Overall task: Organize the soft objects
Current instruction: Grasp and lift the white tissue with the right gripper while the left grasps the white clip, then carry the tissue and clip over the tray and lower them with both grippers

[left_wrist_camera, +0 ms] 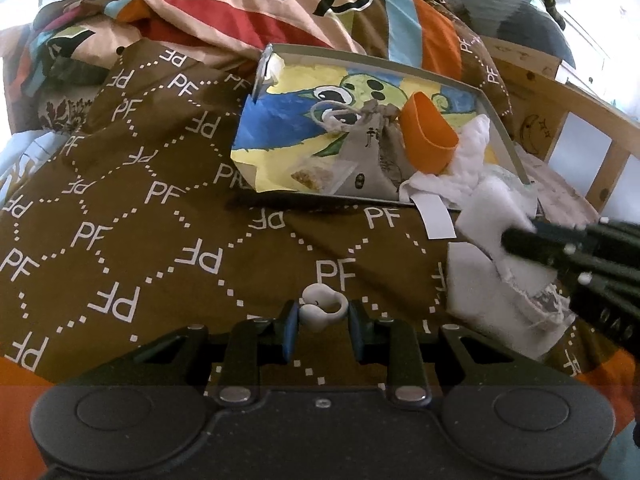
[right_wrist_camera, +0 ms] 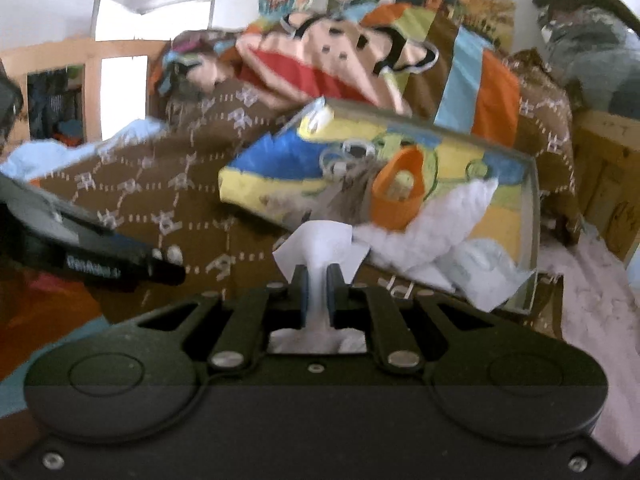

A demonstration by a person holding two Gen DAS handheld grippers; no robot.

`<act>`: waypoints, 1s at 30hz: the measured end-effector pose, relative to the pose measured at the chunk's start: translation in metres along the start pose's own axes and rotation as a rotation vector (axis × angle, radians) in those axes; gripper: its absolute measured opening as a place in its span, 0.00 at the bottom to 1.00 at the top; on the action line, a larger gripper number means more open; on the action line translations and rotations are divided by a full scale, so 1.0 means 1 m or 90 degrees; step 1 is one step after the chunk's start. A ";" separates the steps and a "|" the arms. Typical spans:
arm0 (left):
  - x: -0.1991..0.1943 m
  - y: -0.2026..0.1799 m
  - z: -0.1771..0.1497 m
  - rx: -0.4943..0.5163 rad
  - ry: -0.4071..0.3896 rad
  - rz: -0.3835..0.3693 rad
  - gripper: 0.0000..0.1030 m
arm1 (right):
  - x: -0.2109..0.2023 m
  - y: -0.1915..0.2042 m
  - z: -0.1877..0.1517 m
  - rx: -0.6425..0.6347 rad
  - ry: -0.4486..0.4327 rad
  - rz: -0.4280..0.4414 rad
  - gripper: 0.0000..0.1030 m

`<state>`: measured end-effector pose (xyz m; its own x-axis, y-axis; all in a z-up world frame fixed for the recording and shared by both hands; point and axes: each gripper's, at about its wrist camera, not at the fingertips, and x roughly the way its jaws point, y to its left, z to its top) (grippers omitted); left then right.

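Note:
A shallow box lid (left_wrist_camera: 502, 120) with a painted frog lining lies on the brown bedspread (left_wrist_camera: 140, 208). It holds a grey drawstring pouch (left_wrist_camera: 372, 148), an orange cup (left_wrist_camera: 428, 136) and white stuffing (left_wrist_camera: 476, 148). My left gripper (left_wrist_camera: 322, 314) is open around a small white squishy toy (left_wrist_camera: 322, 310) on the bedspread. My right gripper (right_wrist_camera: 317, 280) is shut on a white foam sheet (right_wrist_camera: 320, 240), held just in front of the box (right_wrist_camera: 534, 208). The right gripper also shows in the left wrist view (left_wrist_camera: 516, 240) at the right, with the white sheet (left_wrist_camera: 480, 280) hanging from it.
A crumpled monkey-print duvet (left_wrist_camera: 256, 4) is piled behind the box. A wooden bed rail (left_wrist_camera: 560, 96) runs along the right. A grey plush (right_wrist_camera: 588, 44) sits at the back right. A white paper strip (left_wrist_camera: 434, 216) hangs over the box's near edge.

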<state>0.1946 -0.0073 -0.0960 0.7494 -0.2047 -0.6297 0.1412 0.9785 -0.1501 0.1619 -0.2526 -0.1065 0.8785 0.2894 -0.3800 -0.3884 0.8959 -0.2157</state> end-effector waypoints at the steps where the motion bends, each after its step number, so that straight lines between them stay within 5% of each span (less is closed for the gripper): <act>1: 0.000 0.000 0.000 0.000 0.001 0.000 0.27 | -0.002 -0.001 0.000 0.003 -0.008 -0.003 0.05; 8: -0.003 -0.002 0.003 0.000 -0.017 -0.005 0.28 | -0.010 -0.011 0.005 0.027 -0.029 -0.019 0.05; 17: -0.006 -0.025 0.050 0.037 -0.112 -0.015 0.27 | -0.011 -0.032 0.031 0.068 -0.089 -0.053 0.05; 23: 0.022 -0.028 0.101 0.037 -0.162 -0.017 0.28 | 0.010 -0.056 0.058 0.082 -0.107 -0.086 0.05; 30: 0.069 -0.020 0.133 0.002 -0.163 -0.004 0.27 | 0.051 -0.089 0.071 0.095 -0.119 -0.127 0.05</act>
<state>0.3295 -0.0378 -0.0351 0.8877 -0.1989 -0.4153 0.1485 0.9774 -0.1506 0.2607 -0.2938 -0.0430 0.9746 0.1479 -0.1682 -0.1707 0.9767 -0.1301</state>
